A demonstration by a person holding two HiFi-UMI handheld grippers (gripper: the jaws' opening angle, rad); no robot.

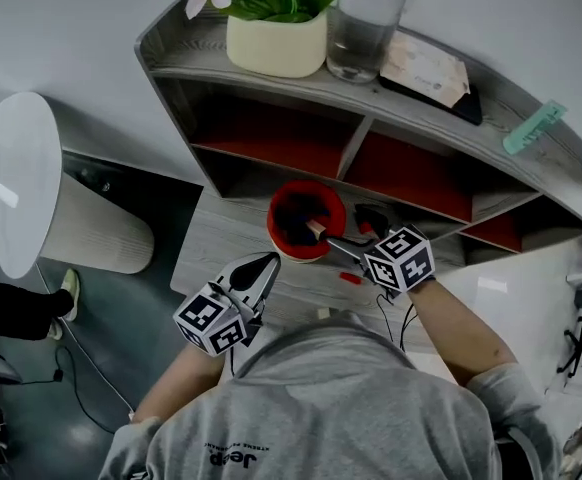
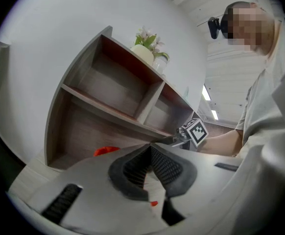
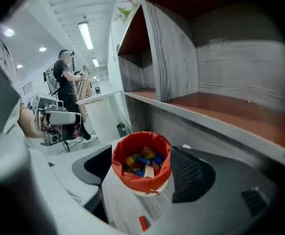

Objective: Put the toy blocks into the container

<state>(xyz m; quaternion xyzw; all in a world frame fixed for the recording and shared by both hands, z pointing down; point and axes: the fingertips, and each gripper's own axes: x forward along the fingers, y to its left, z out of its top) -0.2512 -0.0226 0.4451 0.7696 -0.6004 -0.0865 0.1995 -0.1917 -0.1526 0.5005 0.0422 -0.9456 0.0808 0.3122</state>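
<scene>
The red container (image 1: 301, 213) stands on the table (image 1: 221, 248) close against the foot of the shelf unit (image 1: 371, 98), and the right gripper view shows it already well stocked with toy blocks (image 3: 142, 161). One small red block (image 1: 351, 278) lies loose on the table, on the person's side of the container and nearer the table's front edge. The right claw (image 1: 343, 233) hangs over that spot with its jaws spread wide and nothing between the pads. From where it points, the container is straight ahead and the loose block is low and close in, just short of the jaws. The block looks to lie roughly along the table's front edge, though it is too small to be sure. The left claw (image 1: 261, 268) waits further toward the table's left edge, jaws together and empty, so I would judge the right one far better placed to pick the block up.
</scene>
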